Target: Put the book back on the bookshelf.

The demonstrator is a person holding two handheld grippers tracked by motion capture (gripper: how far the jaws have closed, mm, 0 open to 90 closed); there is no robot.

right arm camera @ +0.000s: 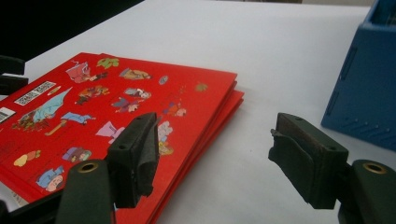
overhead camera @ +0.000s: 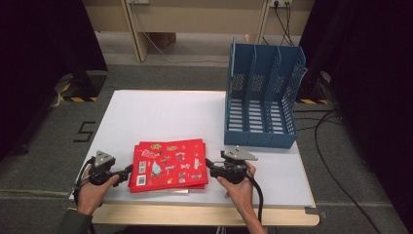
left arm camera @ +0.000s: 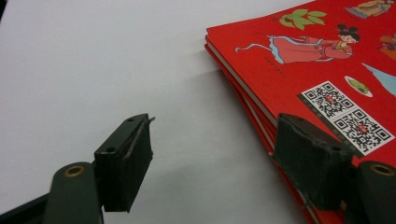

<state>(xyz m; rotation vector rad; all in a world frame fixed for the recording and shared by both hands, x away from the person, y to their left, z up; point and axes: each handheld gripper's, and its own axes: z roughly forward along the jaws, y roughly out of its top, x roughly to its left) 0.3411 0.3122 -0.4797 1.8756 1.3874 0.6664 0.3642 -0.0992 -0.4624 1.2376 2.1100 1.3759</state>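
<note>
A stack of thin red books (overhead camera: 168, 165) with cartoon stickers and QR codes on the top cover lies flat on the white table (overhead camera: 160, 112), near its front edge. My left gripper (overhead camera: 127, 171) sits at the stack's left edge, held low by a hand. In the left gripper view, the left gripper (left arm camera: 217, 135) is open, with one jaw over the books (left arm camera: 303, 60) and the other over bare table. My right gripper (overhead camera: 209, 163) is at the stack's right edge. In the right gripper view, the right gripper (right arm camera: 215, 140) is also open, one jaw above the books (right arm camera: 140, 88) and one above the table.
A blue three-slot file rack (overhead camera: 263, 92) stands on the table's far right corner, its open side facing the person; its wall (right arm camera: 369, 93) is close on the right in the right gripper view. Wooden furniture legs and cables lie on the floor beyond.
</note>
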